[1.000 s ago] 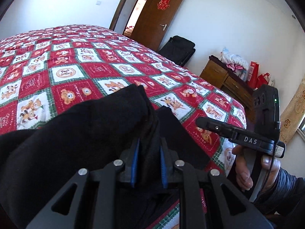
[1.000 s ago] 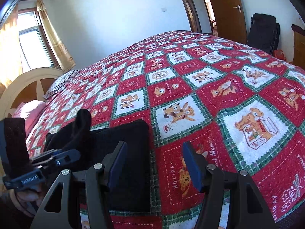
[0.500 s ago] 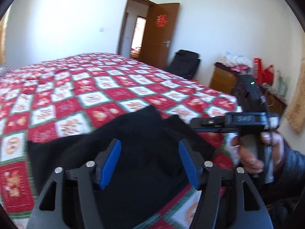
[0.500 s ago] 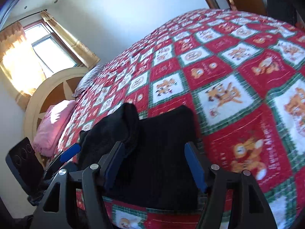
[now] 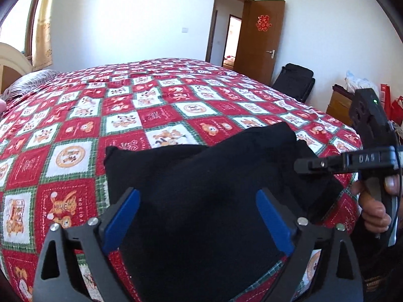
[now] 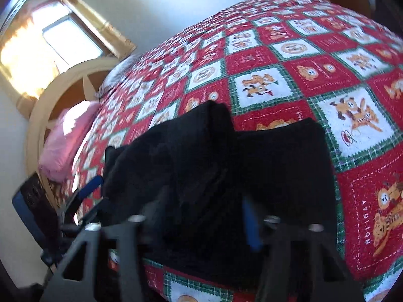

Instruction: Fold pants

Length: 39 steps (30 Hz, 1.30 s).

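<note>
The black pants [image 5: 201, 188] lie folded in a thick bundle at the near edge of the bed, with one lumpy fold raised on top; they also show in the right wrist view [image 6: 226, 166]. My left gripper [image 5: 197, 216] is open, its blue pads wide apart above the bundle, holding nothing. My right gripper [image 6: 201, 216] is over the bundle with fabric between its jaws; the frame is blurred and the jaws stand partly closed. In the left wrist view the right gripper [image 5: 302, 164] reaches in from the right at the bundle's edge.
A red, white and green patchwork quilt [image 5: 151, 115] covers the bed. A pink pillow [image 6: 65, 141] and a curved headboard [image 6: 40, 115] are at the head. A brown door [image 5: 259, 37], a black suitcase [image 5: 294, 80] and a wooden dresser [image 5: 340, 103] stand along the far wall.
My left gripper let go of the pants, opened and drew back. My right gripper moved left over the bundle and its jaws narrowed around the fabric.
</note>
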Tool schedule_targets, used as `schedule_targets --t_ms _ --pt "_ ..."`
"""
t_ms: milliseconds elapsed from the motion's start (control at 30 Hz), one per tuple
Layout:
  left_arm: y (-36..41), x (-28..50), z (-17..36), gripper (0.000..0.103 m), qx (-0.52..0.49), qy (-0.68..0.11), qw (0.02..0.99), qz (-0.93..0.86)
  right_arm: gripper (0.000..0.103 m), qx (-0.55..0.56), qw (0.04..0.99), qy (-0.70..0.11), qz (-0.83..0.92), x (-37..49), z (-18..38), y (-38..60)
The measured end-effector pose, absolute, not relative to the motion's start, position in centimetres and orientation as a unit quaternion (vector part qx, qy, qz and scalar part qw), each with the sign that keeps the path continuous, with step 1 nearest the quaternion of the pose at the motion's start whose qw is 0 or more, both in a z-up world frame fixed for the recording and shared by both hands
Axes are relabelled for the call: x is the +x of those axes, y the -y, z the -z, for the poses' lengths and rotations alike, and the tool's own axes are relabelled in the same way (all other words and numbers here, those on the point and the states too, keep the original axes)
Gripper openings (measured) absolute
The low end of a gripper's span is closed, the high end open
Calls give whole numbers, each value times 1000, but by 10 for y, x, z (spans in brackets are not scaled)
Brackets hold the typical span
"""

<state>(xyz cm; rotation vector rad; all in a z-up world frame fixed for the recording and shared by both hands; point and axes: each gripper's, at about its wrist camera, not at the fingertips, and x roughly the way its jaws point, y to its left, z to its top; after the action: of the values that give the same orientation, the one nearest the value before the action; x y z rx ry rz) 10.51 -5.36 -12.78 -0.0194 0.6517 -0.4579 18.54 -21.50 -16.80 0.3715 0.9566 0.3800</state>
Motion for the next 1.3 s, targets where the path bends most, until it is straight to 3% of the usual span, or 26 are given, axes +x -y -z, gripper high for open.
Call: schedule_targets --t_ms 100,200,700,1300 --pt "50 107 132 97 -19 -327 918 222 20 154 865 -443 -178 180 162 212" --pt "48 109 136 97 -19 -331 918 219 17 149 870 -429 -192 175 155 210" --pt "36 110 133 101 -33 -321 925 198 15 127 889 -375 -230 144 115 209" --pt "55 114 150 102 -9 -342 918 203 15 163 875 -429 -158 154 162 285"
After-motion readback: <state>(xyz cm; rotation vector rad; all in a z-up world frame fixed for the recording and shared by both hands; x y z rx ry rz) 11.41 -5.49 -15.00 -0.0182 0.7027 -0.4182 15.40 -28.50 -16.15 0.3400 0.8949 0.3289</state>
